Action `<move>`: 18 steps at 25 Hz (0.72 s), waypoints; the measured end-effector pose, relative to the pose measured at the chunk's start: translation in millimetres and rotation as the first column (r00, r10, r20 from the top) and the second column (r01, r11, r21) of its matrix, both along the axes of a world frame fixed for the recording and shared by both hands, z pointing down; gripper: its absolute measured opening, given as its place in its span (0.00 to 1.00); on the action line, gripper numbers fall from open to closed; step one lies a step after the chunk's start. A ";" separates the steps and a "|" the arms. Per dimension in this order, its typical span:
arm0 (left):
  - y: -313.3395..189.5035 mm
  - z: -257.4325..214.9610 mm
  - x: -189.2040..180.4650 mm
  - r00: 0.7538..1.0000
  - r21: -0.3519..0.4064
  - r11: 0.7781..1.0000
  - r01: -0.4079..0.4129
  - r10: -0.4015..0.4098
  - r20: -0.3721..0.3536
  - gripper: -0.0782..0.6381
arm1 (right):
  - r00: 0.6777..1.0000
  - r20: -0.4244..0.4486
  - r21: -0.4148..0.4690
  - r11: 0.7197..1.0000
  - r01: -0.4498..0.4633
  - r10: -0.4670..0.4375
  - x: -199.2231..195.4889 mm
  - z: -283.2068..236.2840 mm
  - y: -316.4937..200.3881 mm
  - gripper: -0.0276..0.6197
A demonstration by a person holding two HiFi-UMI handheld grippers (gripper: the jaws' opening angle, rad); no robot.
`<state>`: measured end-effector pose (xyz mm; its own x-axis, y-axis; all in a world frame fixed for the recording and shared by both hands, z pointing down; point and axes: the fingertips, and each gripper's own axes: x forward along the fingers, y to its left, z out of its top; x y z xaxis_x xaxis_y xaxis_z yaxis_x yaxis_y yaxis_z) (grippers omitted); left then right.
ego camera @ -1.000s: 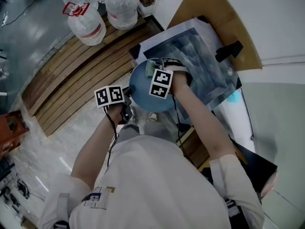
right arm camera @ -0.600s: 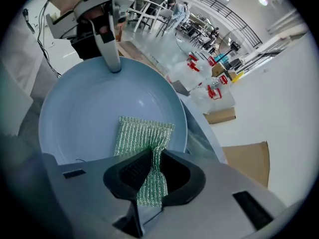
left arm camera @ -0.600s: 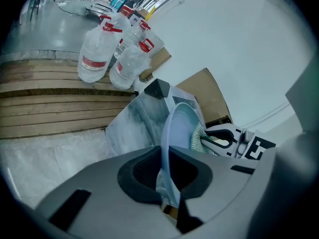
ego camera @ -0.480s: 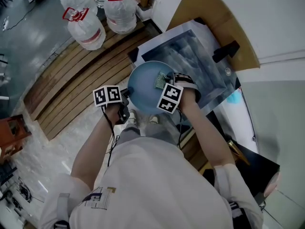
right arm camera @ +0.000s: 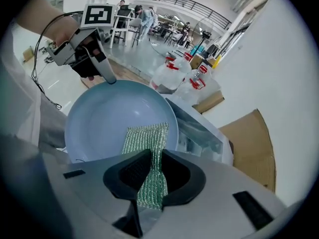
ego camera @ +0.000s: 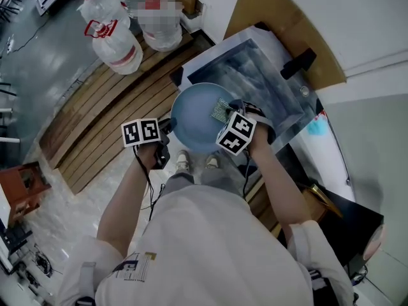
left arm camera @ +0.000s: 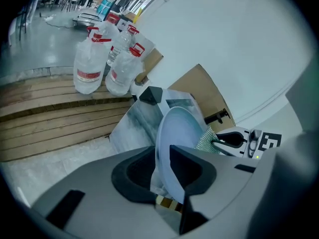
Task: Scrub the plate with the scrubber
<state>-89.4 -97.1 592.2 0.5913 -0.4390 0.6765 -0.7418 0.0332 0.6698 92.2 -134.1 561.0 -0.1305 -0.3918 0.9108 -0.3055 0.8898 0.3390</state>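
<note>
A round pale blue plate (ego camera: 194, 116) is held in the air, tilted, in front of the sink. My left gripper (ego camera: 167, 131) grips its left rim; the rim stands edge-on (left arm camera: 175, 128) between the jaws (left arm camera: 162, 156). Those jaws have just been opening a little, and the plate is still touching both of them. My right gripper (ego camera: 228, 116) is shut on a green-silver mesh scrubber (right arm camera: 147, 143), which lies flat on the plate's face (right arm camera: 104, 123) near its right rim. From the right gripper view, a left finger (right arm camera: 108, 77) touches the far rim.
A steel sink (ego camera: 255, 69) with a black tap handle (ego camera: 296, 62) lies just beyond the plate. Large water bottles (ego camera: 118, 34) stand on a slatted wooden platform (ego camera: 108, 107) at the far left. Brown cardboard (ego camera: 287, 18) leans behind the sink.
My right gripper has carried the scrubber from the plate's upper left across to its right rim, rolling as it went. The left gripper and plate have hardly shifted.
</note>
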 end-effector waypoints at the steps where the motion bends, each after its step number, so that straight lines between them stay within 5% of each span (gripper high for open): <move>1: 0.9 -3.0 -0.5 1.000 0.010 1.000 -0.008 0.008 0.009 0.26 | 1.000 0.009 0.004 1.000 -0.009 0.009 1.6 -2.7 1.1 0.18; 7: 1.9 -21.5 -6.8 0.998 0.076 0.997 -0.018 0.013 0.069 0.27 | 0.991 0.080 0.046 0.993 -0.113 0.109 14.8 -21.0 -0.8 0.18; 11: 1.0 -42.4 -10.8 0.990 0.151 0.987 -0.050 0.030 0.135 0.27 | 0.957 0.199 0.067 0.972 -0.226 0.209 23.7 -44.1 -5.6 0.18; 18: -7.9 -95.1 -7.9 0.972 0.316 0.936 -0.152 0.084 0.221 0.22 | 0.912 0.324 0.219 0.917 -0.332 0.252 40.0 -110.4 -9.2 0.18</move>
